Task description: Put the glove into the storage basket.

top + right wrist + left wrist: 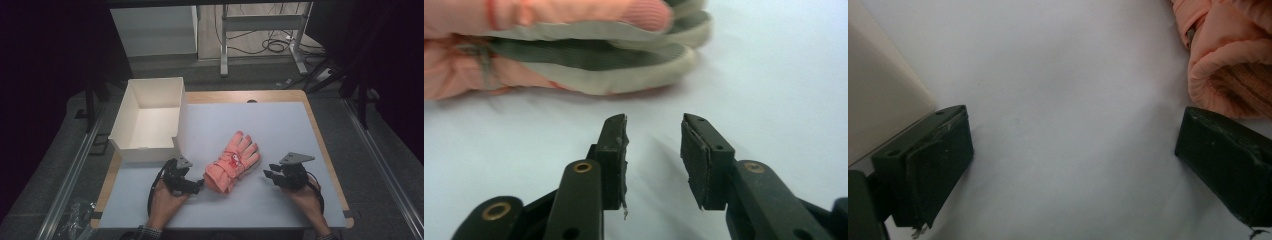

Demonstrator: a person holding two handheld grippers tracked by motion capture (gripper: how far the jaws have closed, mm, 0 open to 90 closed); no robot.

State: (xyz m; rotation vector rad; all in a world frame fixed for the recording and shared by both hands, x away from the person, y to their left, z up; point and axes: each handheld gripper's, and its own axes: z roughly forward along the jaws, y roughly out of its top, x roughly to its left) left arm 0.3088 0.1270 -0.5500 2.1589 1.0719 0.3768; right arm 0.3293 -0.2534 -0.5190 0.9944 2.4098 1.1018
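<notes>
Glove [232, 161] lies fingertips far-right, cuff near-left; left gripper [199, 186] and right gripper [268, 174] both gape empty.

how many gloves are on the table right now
1. The pink glove lies on the white table, between the left tongs at its cuff and the right tongs. The white box looks empty.

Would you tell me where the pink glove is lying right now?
In the high view, the pink glove lies on the white mat, between the left gripper and right gripper.
</notes>
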